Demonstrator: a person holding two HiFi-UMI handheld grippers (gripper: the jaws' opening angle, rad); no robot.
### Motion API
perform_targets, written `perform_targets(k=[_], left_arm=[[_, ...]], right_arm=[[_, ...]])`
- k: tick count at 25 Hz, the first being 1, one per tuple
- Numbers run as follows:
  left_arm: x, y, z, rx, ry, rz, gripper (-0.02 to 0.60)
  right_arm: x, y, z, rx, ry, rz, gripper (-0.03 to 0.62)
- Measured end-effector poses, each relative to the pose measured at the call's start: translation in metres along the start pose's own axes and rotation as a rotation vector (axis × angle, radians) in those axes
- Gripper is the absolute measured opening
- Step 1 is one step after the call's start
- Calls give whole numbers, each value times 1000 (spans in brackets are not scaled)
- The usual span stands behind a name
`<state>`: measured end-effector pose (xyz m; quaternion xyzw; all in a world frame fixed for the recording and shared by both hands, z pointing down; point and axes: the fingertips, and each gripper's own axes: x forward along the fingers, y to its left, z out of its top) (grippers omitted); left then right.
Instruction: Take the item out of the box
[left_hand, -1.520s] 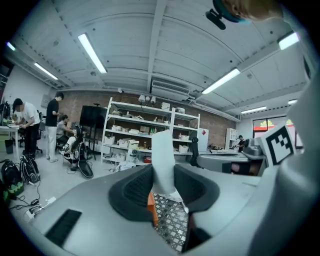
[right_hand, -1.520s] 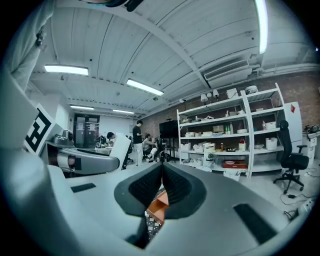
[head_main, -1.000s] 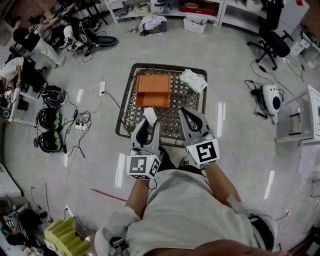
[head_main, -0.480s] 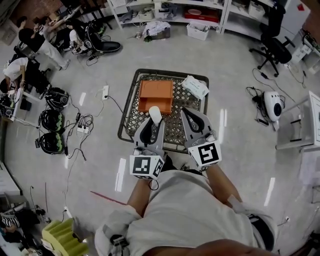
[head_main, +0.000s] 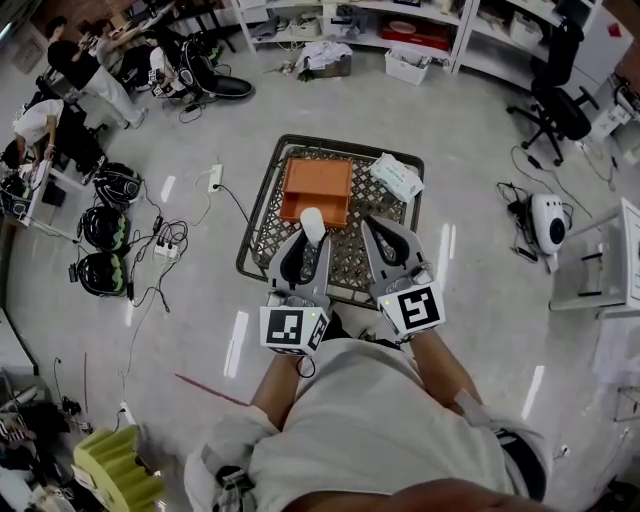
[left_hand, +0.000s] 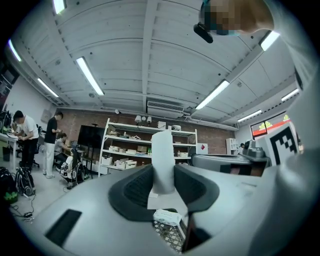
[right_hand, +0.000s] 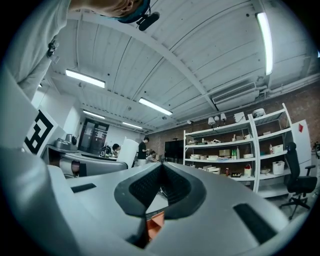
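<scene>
An orange open box (head_main: 316, 188) lies in a wire mesh tray (head_main: 262, 225) on the floor, with a white packet (head_main: 398, 176) on the tray's far right corner. My left gripper (head_main: 306, 243) is shut on a white upright item (head_main: 312, 224), held above the tray just in front of the box. In the left gripper view the white item (left_hand: 162, 162) stands pinched between the dark pads (left_hand: 137, 188), and the packet (left_hand: 166, 216) shows below. My right gripper (head_main: 385, 238) hovers beside it, shut with nothing in it (right_hand: 161, 182); the orange box (right_hand: 155, 225) peeks under its jaws.
A power strip and cables (head_main: 165, 250) and dark helmets (head_main: 100, 228) lie on the floor to the left. An office chair (head_main: 560, 105) and a white device (head_main: 548, 222) are on the right. Shelves (head_main: 400, 30) line the back; people sit far left.
The view has drifted slightly, and the left gripper with the white item sits a little nearer the box. Both grippers keep their hold and stance.
</scene>
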<state>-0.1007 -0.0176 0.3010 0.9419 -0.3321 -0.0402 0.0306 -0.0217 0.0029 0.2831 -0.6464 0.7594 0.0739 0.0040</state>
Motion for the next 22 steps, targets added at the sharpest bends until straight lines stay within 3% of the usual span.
perform_targets(k=[22], left_arm=[[1,-12,-7,0,9,-31,132]], right_arm=[[-10,6,-7,25,16,6,3]])
